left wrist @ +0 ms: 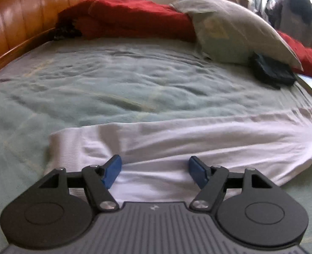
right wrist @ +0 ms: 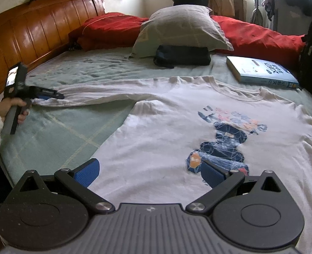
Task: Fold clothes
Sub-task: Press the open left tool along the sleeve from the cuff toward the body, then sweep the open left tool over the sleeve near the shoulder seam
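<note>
Left tongs (left wrist: 155,172): jaws apart over the cuff end of the long sleeve (left wrist: 177,139), nothing pinched; no pad seems to press the cloth.
Right tongs (right wrist: 150,174): wide open, empty, low over the hem of the white T-shirt (right wrist: 166,139).
T-shirt: lies flat, print up, on the bed's green sheet (right wrist: 56,131), the sleeve stretched out toward the headboard (right wrist: 29,29).
Handling: light, limp, thin cotton; I'd judge it drags and wrinkles easily and won't hold shape.
Grip: cuff, hem corners or shoulder seam look best.
Edges: the book (right wrist: 261,72) sits near the collar; the pillow (right wrist: 181,27) and dark bundle (right wrist: 182,56) lie beyond.
Room: bare sheet left of the shirt.
</note>
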